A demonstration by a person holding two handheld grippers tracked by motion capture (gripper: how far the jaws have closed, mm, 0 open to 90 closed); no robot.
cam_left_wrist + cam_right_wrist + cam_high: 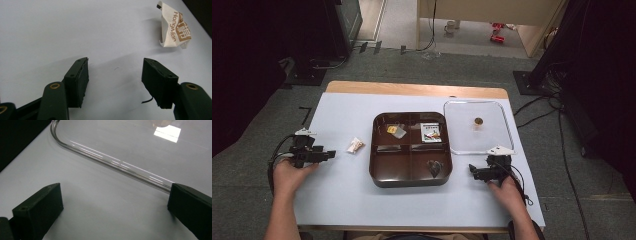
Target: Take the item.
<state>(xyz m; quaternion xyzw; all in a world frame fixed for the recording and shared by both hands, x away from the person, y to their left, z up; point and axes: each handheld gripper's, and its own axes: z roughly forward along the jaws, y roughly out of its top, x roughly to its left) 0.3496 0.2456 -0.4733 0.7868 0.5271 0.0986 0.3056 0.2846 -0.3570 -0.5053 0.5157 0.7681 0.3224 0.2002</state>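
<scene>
My left gripper (331, 154) rests on the white table top at the left, pointing right, and its jaws stand open with only bare table between them (115, 67). A small white paper packet with brown print (355, 145) lies a short way beyond its tips, up and to the right in the left gripper view (176, 28). At the right my right gripper (471, 170) points left, its jaws wide open over bare table (115, 195). It sits just in front of the clear lid's rim (112, 162).
A brown four-part tray (411, 181) sits mid-table. It holds a yellow sweet (391, 129), a printed packet (431, 133) and a dark heart-shaped piece (435, 167). The clear lid (462, 142), with a brown knob (478, 121), lies right of it. Cables run on the floor beyond.
</scene>
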